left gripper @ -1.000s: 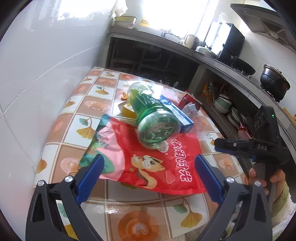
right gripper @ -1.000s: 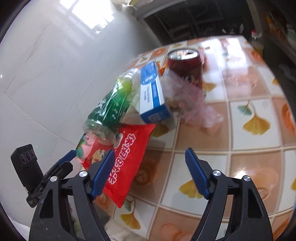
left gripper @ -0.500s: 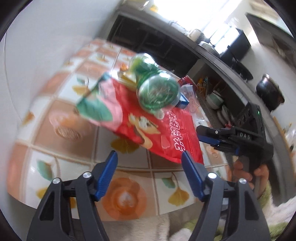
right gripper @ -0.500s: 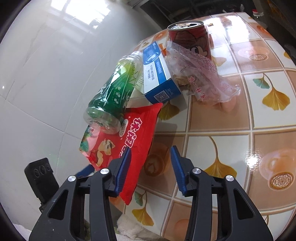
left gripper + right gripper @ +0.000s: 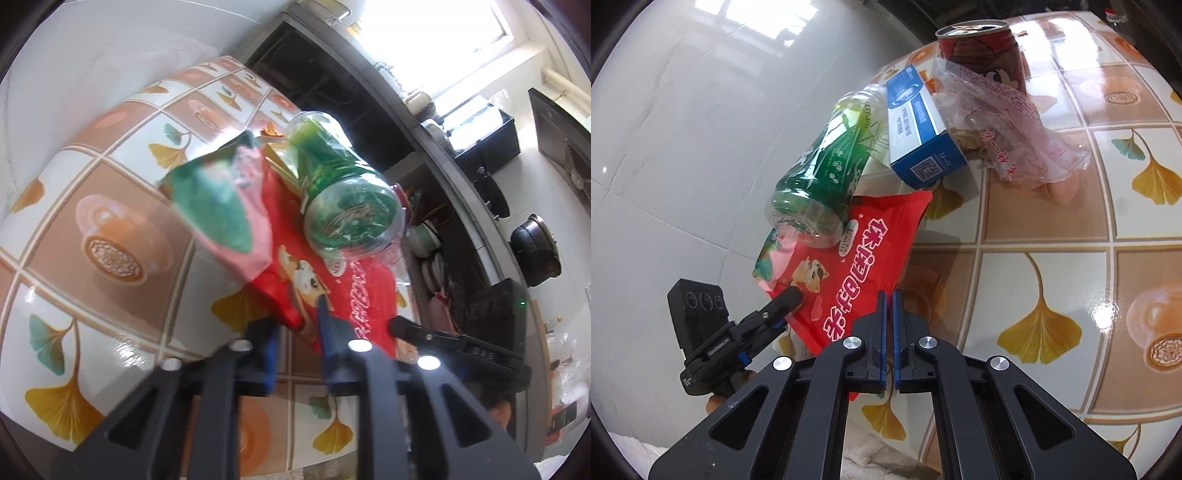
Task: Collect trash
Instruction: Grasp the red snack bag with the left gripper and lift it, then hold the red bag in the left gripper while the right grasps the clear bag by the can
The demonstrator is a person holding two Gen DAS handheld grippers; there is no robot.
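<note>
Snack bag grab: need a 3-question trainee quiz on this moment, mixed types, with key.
1. True or false: the green bottle stands upright on the table.
2. Which gripper is pinching the red snack bag? A) left gripper B) right gripper C) both
3. Fill in: the clear plastic bag lies against the red ____, next to the blue box.

Key:
1. False; it lies on its side, base resting on the snack bag.
2. A; its fingers are closed on the bag's near edge, while the right gripper's are shut on nothing.
3. can

Red snack bag (image 5: pixel 857 258) under green bottle (image 5: pixel 827 166)
</note>
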